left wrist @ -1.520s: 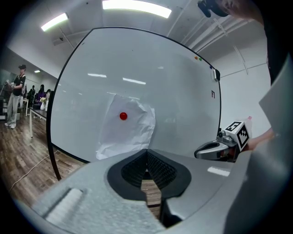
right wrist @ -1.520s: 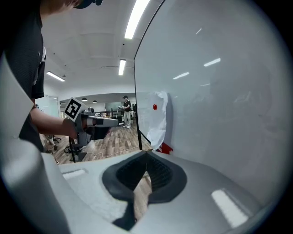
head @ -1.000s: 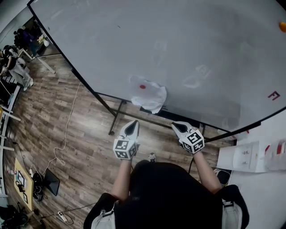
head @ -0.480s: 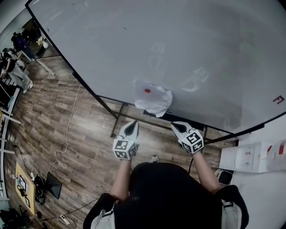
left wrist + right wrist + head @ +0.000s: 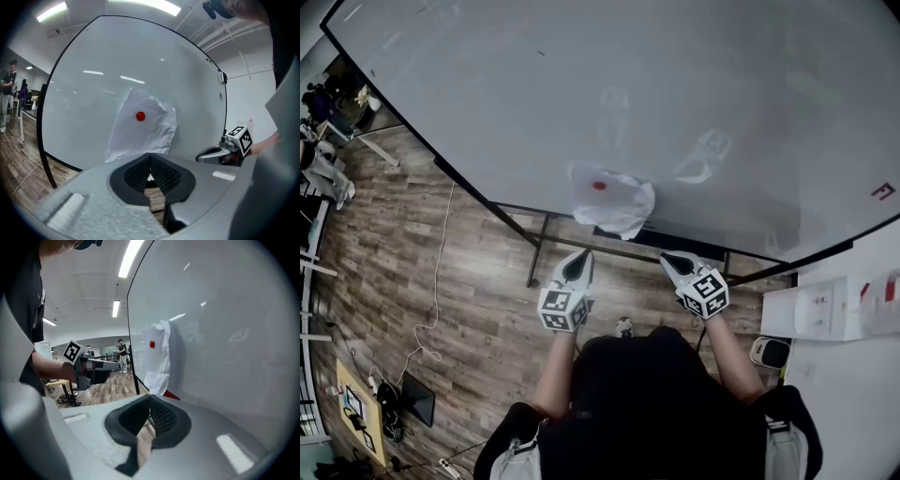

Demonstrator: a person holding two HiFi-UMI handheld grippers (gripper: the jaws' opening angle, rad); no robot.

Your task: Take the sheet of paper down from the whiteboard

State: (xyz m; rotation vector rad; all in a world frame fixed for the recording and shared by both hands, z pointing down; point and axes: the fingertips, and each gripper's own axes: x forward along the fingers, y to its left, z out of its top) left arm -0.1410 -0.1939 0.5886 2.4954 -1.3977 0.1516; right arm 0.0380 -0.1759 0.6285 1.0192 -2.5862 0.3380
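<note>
A crumpled white sheet of paper [image 5: 612, 199] hangs near the lower edge of the whiteboard [image 5: 694, 94], pinned by a round red magnet [image 5: 599, 186]. In the left gripper view the paper [image 5: 143, 127] and magnet [image 5: 140, 116] lie straight ahead, a short way off. My left gripper [image 5: 577, 264] is shut and empty, below the paper's left side. My right gripper [image 5: 674, 262] is shut too, with nothing in it, below and to the right of the paper. The right gripper view shows the paper [image 5: 158, 359] edge-on to the left of the jaws.
The whiteboard stands on a dark frame [image 5: 542, 246] over a wood floor [image 5: 412, 253]. A white cable [image 5: 439, 281] trails on the floor at left. A white shelf with boxes [image 5: 825, 314] sits at right. People stand far off at the left [image 5: 323, 159].
The head view has shifted a little, and the board and paper sit slightly differently in it. Both grippers stay shut, side by side below the paper.
</note>
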